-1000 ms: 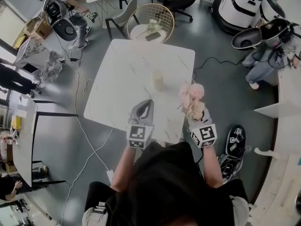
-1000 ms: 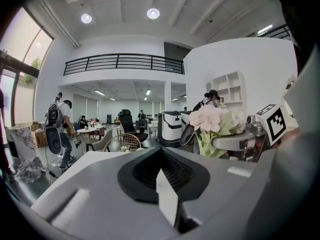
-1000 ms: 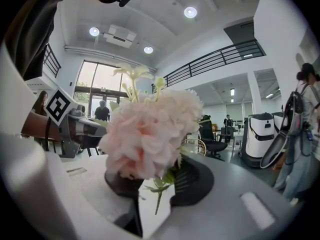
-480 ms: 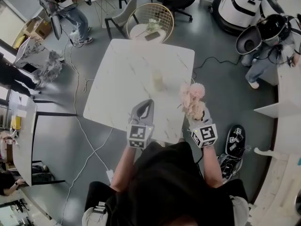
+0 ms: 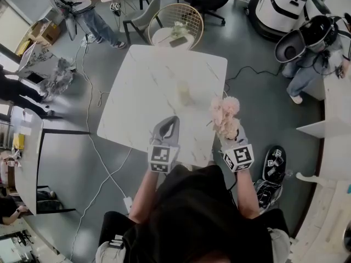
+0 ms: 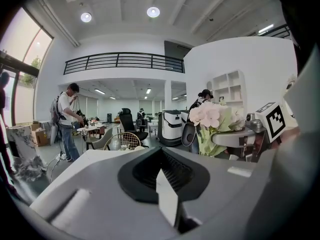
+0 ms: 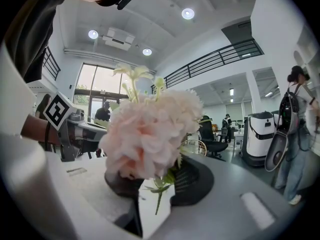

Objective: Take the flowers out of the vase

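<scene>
I look down on one white marble-patterned square table [image 5: 137, 86] with one small pale cream vase [image 5: 184, 93] standing upright near its middle. The vase holds nothing. The one bunch of pale pink flowers with green stems [image 5: 224, 112] is out of it, held in the air to the vase's right, near it but not touching, over the table's right edge.

I have two grippers in view. The right gripper [image 7: 156, 196] has its jaws partly closed, clamped on the bunch low on the stems. In the right gripper view, one thin green stem hangs in the gap between them and the blooms fill the space above. The left gripper [image 5: 173, 120] sits over the near part of the table with its jaws drawn together at the tips and nothing in them.

The markings I can make out are patterns, not letters: one black-and-white square marker on the left gripper's cube [image 5: 159, 156] and one on the right gripper's cube [image 5: 237, 158]. A third square marker shows on a black device lying on the grey floor [image 5: 276, 159].

Beyond the table stands one round gold wire-backed chair [image 5: 175, 21]. I count two people in clear view: one standing at the top left [image 5: 82, 4] and one at the right edge [image 5: 310, 70].
</scene>
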Tool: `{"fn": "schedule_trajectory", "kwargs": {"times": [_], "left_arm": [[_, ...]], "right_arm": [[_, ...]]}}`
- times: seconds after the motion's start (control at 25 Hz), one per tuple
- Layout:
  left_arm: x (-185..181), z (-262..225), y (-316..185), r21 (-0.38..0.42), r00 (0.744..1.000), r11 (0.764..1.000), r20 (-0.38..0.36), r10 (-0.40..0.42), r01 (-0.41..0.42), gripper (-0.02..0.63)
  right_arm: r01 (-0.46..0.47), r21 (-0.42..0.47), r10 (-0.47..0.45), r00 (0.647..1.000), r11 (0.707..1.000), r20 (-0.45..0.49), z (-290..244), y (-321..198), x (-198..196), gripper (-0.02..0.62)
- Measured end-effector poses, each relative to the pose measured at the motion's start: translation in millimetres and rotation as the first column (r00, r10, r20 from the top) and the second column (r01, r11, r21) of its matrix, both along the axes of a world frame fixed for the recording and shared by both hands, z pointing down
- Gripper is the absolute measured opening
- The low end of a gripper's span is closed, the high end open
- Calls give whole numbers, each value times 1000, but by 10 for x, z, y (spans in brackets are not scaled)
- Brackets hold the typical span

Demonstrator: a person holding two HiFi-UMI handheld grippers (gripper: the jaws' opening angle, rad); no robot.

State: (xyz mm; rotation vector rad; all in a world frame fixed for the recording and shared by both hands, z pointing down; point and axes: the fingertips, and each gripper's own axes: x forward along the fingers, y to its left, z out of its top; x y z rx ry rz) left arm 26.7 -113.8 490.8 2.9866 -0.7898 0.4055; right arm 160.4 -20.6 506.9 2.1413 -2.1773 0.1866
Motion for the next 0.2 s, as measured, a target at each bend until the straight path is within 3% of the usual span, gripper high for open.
{"fn": "schedule_trajectory", "kwargs": {"times": [0.2], "left_arm": [[-11,-16,7,-3,1000,1000,-2,-3,3,8]], "right_arm": [[6,2,-6,1000,1000,0,-31,-4,-17,123]]}}
